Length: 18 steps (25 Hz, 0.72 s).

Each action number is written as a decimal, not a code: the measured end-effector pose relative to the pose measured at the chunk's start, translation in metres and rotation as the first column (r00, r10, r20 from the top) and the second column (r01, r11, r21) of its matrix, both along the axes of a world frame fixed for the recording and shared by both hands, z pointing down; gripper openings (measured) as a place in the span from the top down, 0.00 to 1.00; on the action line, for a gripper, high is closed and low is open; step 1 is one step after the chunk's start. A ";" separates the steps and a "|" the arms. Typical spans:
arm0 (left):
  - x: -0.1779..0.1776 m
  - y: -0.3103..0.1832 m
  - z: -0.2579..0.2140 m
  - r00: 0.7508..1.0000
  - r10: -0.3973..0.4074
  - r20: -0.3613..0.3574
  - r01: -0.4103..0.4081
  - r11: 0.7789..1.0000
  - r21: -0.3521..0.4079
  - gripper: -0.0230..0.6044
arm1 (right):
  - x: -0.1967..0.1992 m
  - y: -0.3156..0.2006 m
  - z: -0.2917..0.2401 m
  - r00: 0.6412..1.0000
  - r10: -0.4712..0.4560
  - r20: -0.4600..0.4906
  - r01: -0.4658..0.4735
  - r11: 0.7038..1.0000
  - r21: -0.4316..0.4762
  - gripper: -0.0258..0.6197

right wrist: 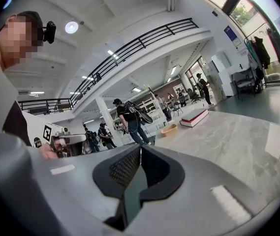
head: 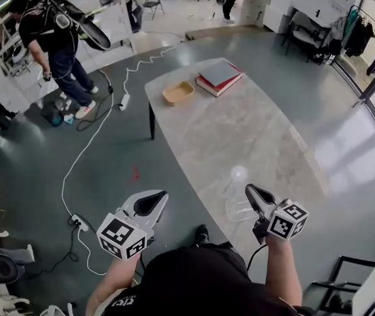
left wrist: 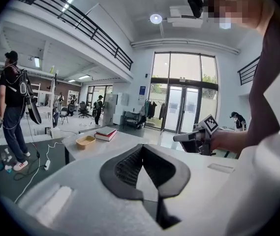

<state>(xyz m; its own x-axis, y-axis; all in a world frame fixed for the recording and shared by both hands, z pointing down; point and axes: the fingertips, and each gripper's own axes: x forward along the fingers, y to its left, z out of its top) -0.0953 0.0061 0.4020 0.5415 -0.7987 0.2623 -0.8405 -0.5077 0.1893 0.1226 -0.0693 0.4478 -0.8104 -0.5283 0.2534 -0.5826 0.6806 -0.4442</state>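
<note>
My left gripper [head: 163, 195] is shut with nothing in it and hangs over the floor, just left of the marble table [head: 266, 137]. My right gripper [head: 249, 188] is shut too, over the table's near end. Its tip is beside a clear glass-like object [head: 237, 205] whose shape I cannot make out. In the left gripper view the jaws [left wrist: 142, 147] meet at the tip, and the right gripper [left wrist: 194, 136] shows beyond them. The right gripper view shows its jaws [right wrist: 140, 147] closed and empty, with the left gripper [right wrist: 68, 140] off to the left.
A yellow bowl [head: 178, 93] and stacked books [head: 219, 78] lie at the table's far end. A person [head: 55, 38] stands on the floor at far left. A white cable and power strip [head: 124, 101] trail across the floor. A dark chair [head: 345, 282] is at lower right.
</note>
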 end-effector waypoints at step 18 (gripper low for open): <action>0.051 -0.131 0.017 0.956 0.294 -0.019 -0.295 0.955 -0.036 0.96 | 0.005 -0.036 0.087 0.983 0.102 -0.151 -0.123 0.983 -0.138 0.86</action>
<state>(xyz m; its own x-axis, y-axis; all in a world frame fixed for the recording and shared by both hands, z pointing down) -0.0440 -0.1245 0.4187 0.7548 -0.5929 0.2806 -0.6521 -0.7246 0.2230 0.1281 -0.1051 0.5352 -0.6979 -0.5628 0.4430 -0.7162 0.5412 -0.4407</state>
